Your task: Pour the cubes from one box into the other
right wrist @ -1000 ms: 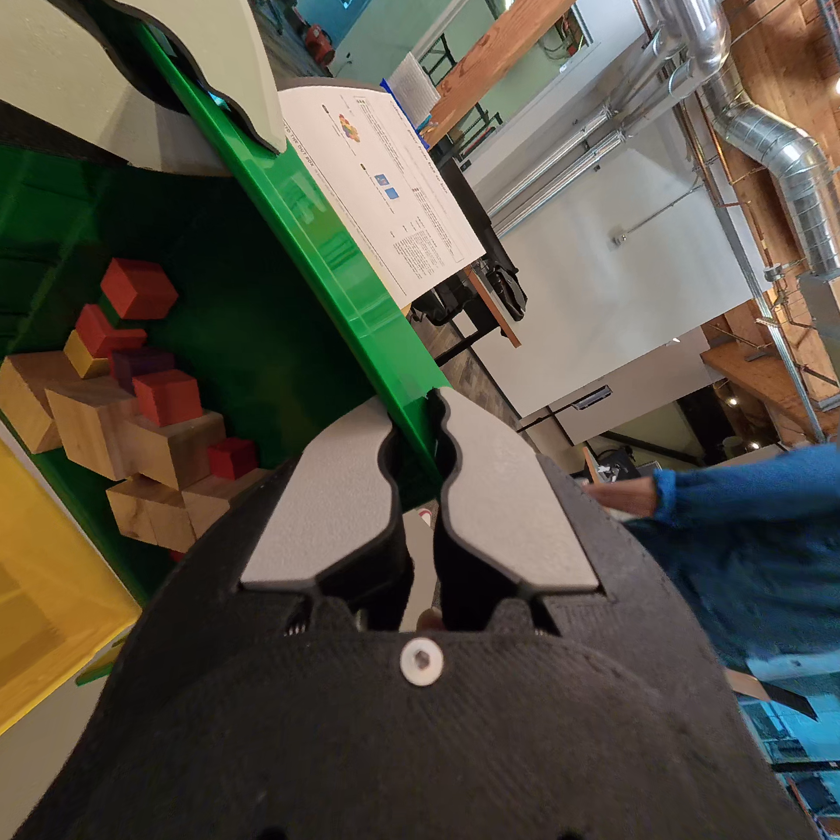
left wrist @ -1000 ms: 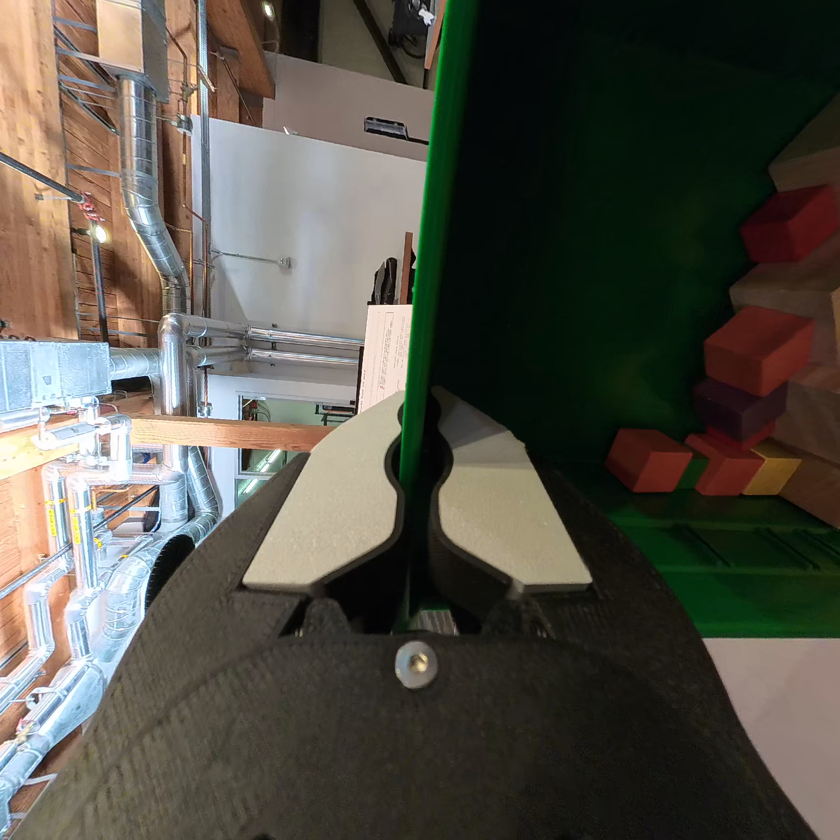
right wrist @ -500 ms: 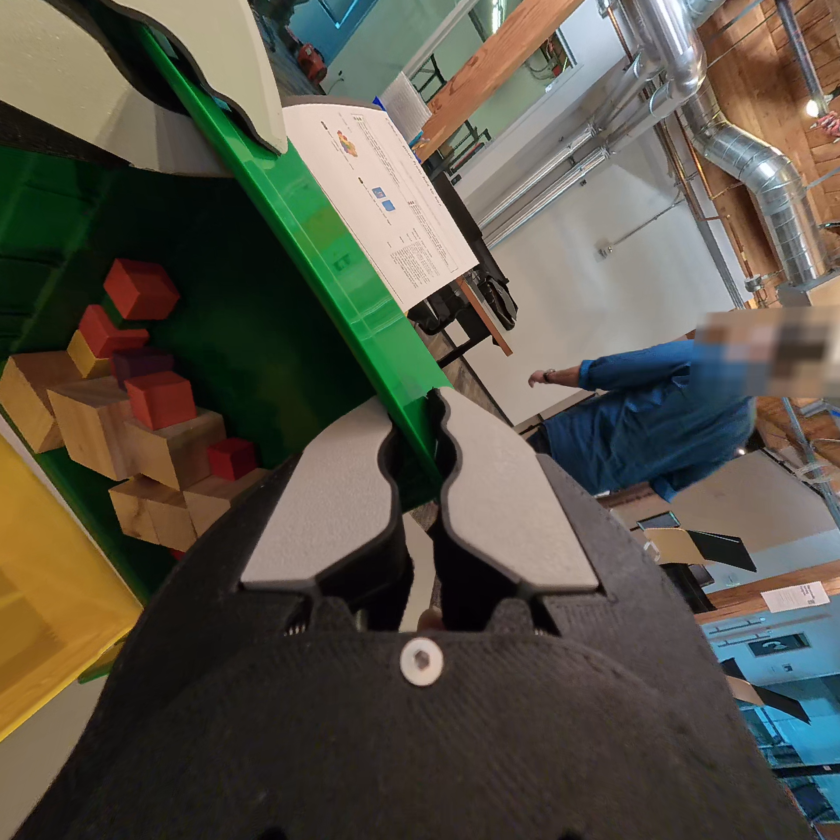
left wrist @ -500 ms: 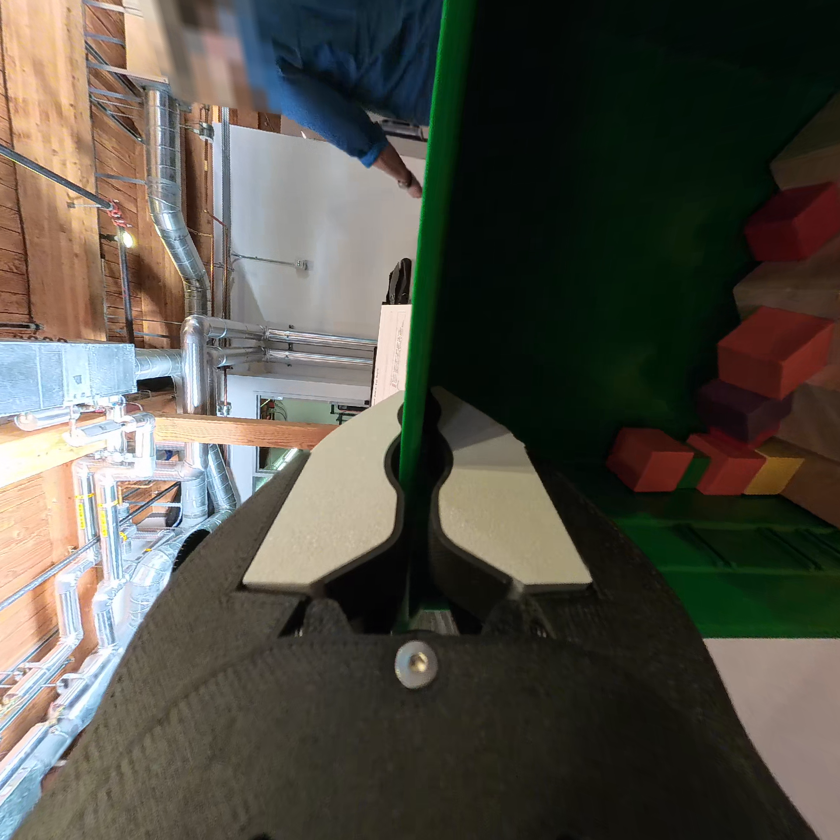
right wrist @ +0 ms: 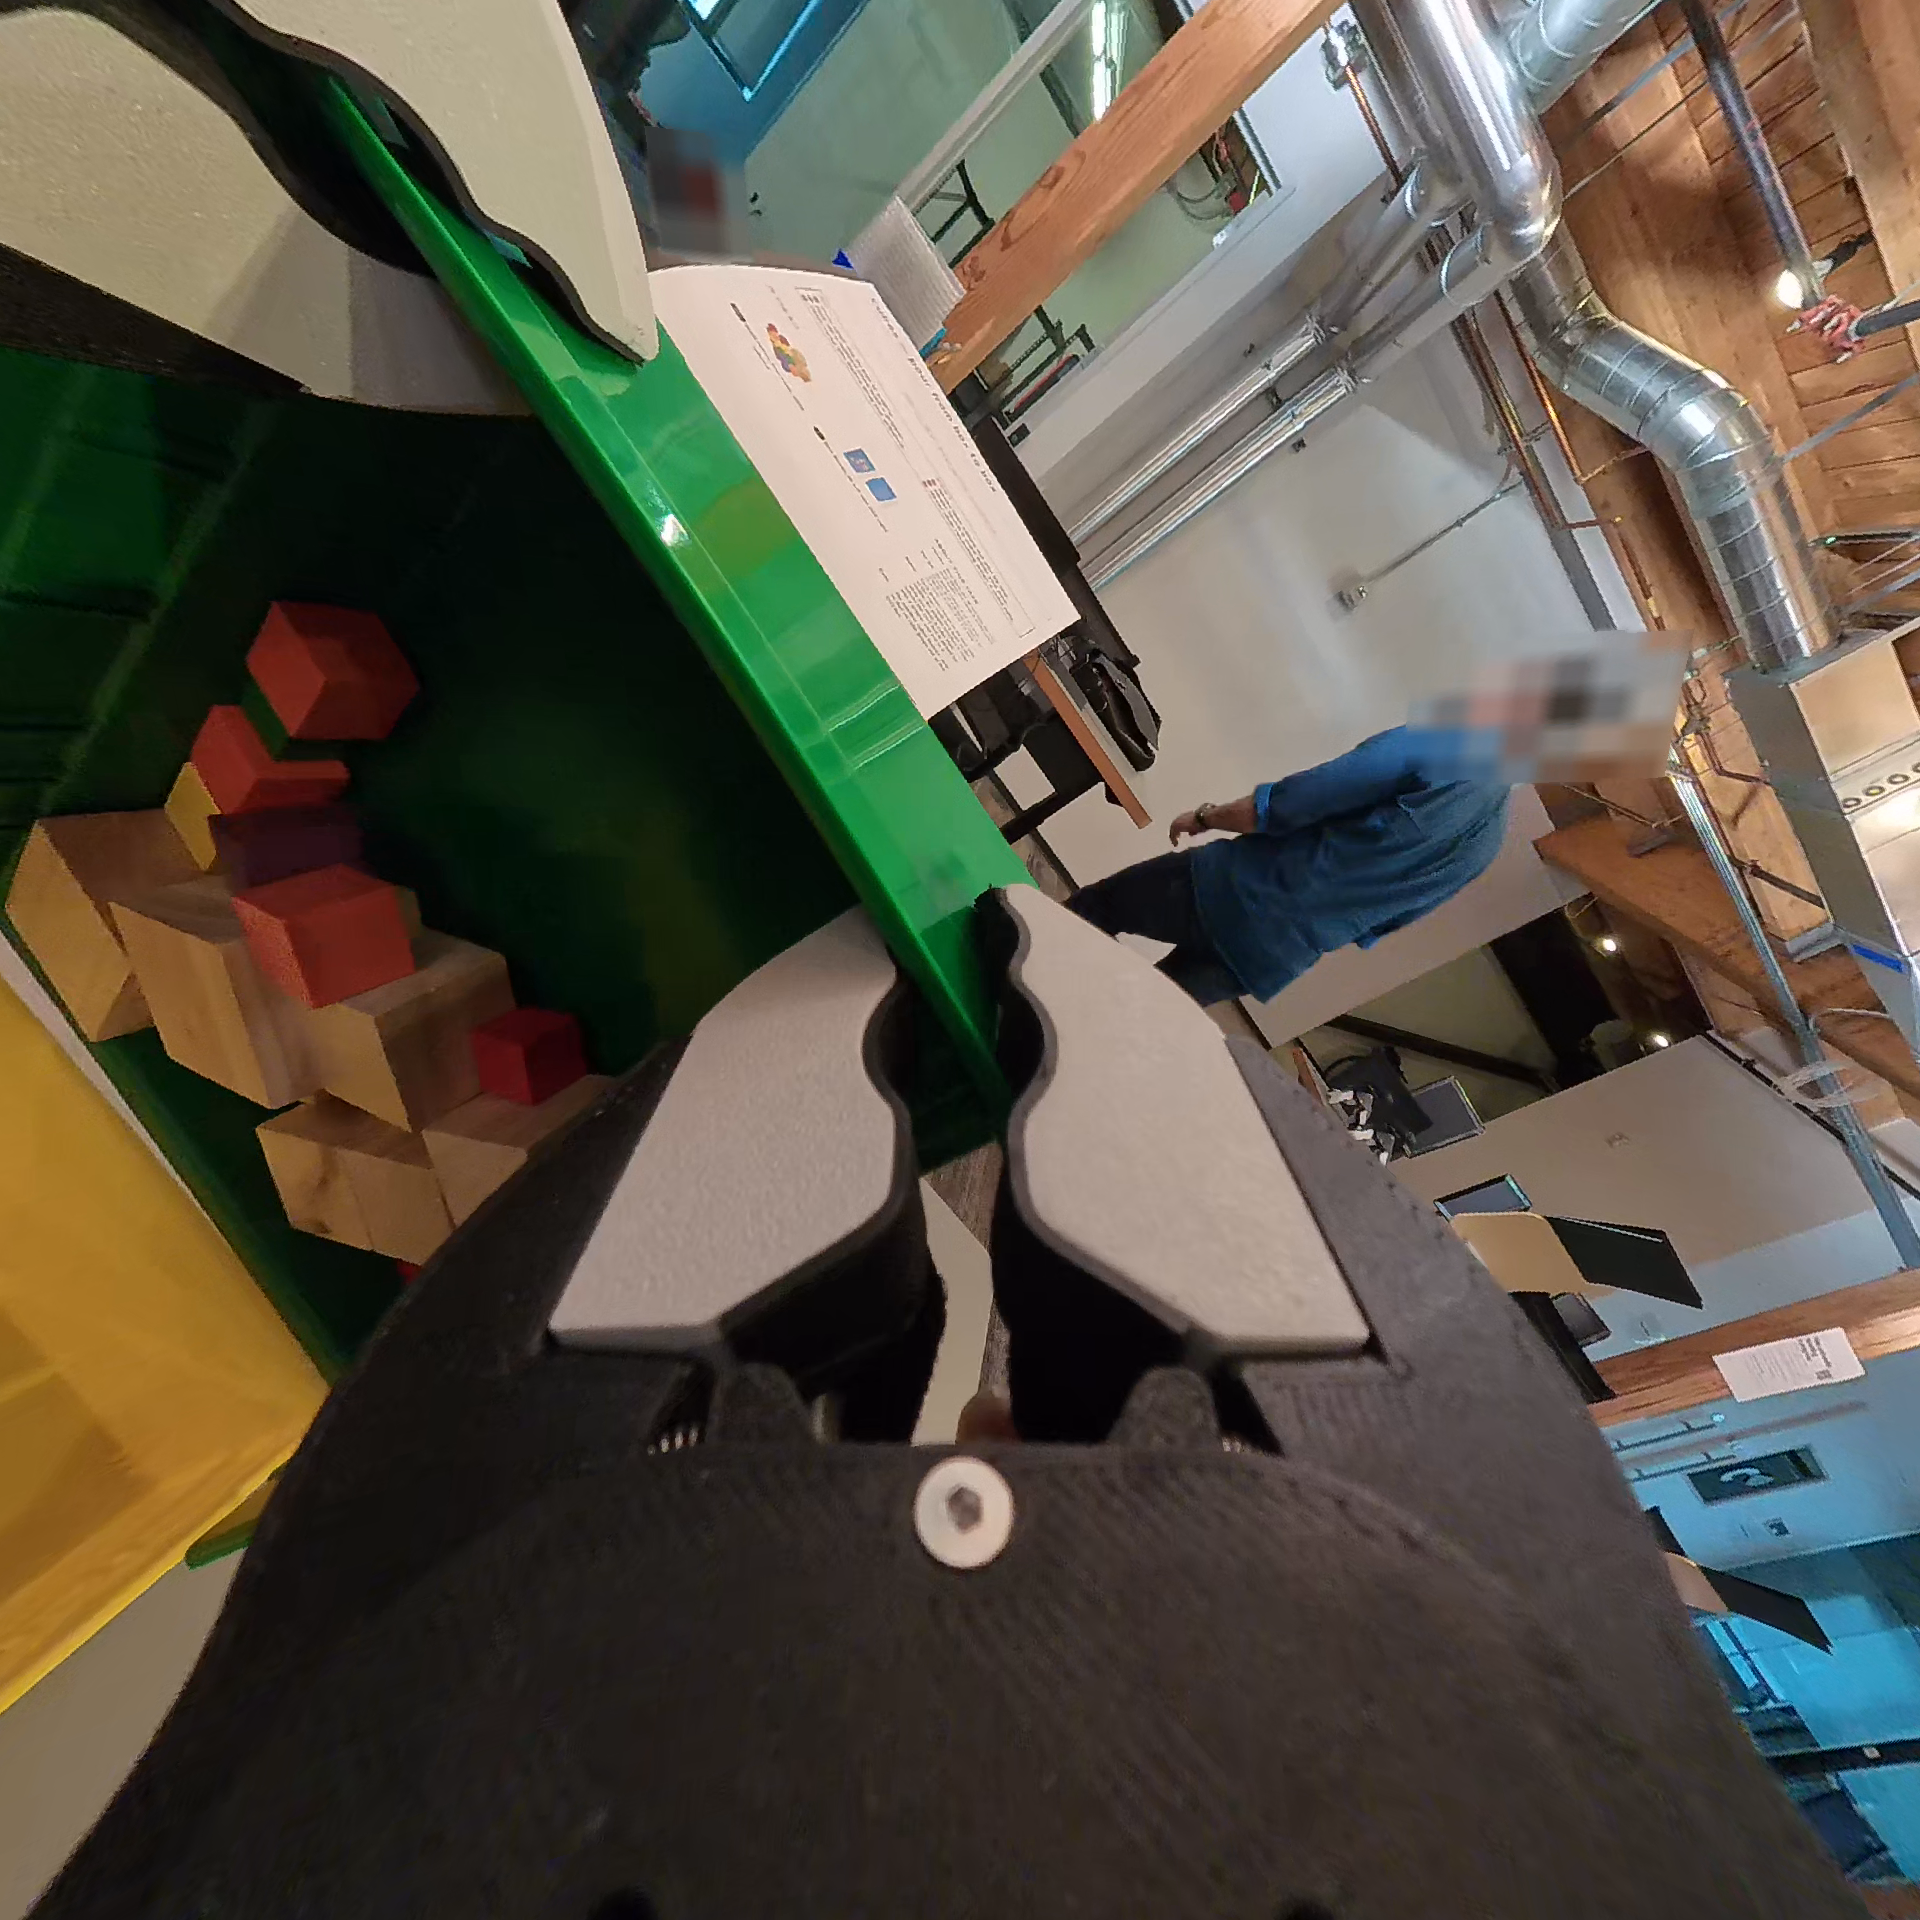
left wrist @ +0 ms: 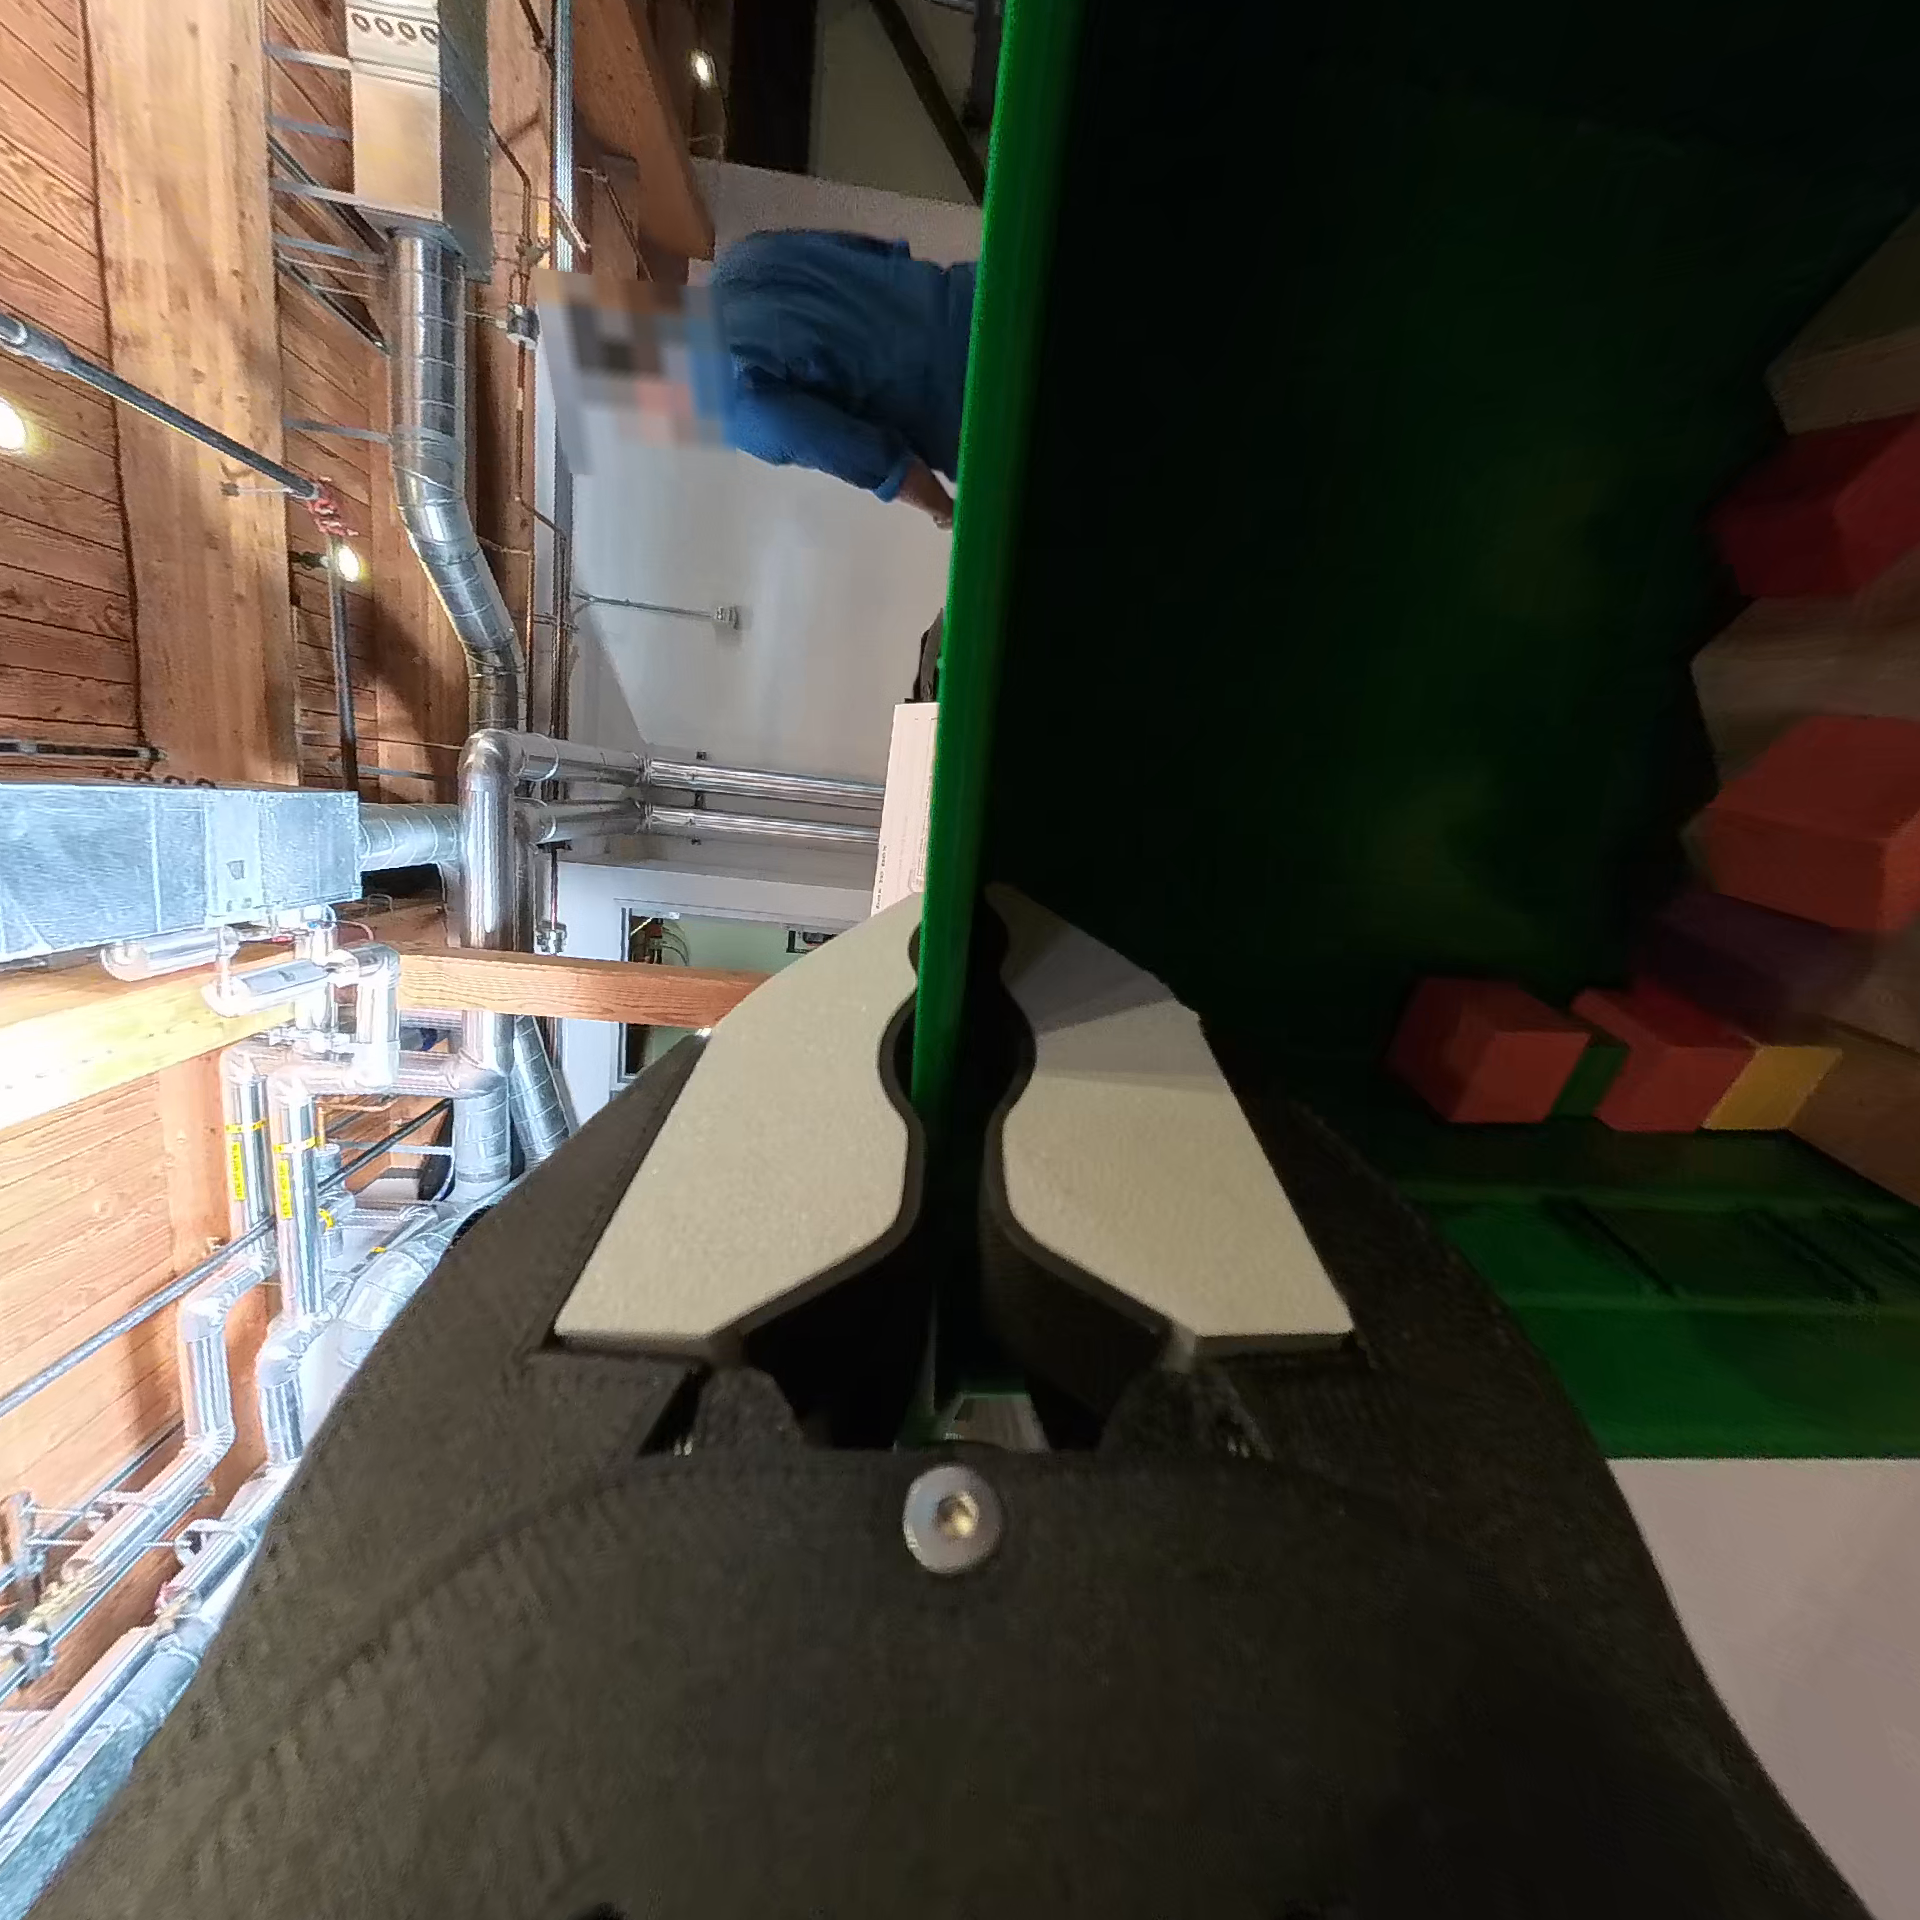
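Note:
A green box (left wrist: 1351, 520) is held tipped on its side. My left gripper (left wrist: 961, 935) is shut on its rim, and my right gripper (right wrist: 951, 925) is shut on the same rim (right wrist: 727, 582) farther along. The left gripper also shows at the top left of the right wrist view (right wrist: 499, 177). Red, purple, yellow and plain wooden cubes (right wrist: 312, 935) lie piled against the low side of the green box, also seen in the left wrist view (left wrist: 1808, 831). A yellow box (right wrist: 94, 1299) lies just below the pile.
A person in a blue shirt (right wrist: 1340, 862) stands beyond the box; the shirt also shows in the left wrist view (left wrist: 831, 364). A printed white sheet (right wrist: 883, 468) stands behind the green rim. White table surface (left wrist: 1787, 1662) lies below.
Both grippers keep their hold on the green box and the cubes have barely shifted. The views have turned slightly, and the person in blue has moved across the background.

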{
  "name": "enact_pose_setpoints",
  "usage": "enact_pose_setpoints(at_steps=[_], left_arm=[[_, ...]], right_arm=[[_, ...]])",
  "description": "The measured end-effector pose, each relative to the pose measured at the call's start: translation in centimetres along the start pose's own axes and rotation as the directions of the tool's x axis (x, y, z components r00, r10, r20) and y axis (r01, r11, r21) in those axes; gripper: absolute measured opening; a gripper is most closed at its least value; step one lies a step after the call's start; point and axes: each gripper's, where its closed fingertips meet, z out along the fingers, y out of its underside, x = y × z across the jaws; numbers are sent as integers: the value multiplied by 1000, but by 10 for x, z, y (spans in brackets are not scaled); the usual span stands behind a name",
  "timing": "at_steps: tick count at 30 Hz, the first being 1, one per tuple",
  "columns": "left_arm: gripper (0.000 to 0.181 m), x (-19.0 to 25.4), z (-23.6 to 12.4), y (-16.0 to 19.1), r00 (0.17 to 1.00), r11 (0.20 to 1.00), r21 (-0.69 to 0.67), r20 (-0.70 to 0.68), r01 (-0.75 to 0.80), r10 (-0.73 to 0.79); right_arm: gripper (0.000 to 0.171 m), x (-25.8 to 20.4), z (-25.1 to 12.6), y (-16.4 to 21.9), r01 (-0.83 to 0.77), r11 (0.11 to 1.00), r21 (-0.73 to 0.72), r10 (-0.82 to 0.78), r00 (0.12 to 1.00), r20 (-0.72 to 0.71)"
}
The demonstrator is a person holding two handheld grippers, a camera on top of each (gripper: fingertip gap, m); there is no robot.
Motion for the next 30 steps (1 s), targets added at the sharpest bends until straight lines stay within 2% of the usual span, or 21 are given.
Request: enact_pose_setpoints(at_steps=[30], left_arm=[[3,-6,-19,-5,998,1000,18,58,-15,14]], right_arm=[[5,-2,-18,-9,46,998,34,-44,998,-48]])
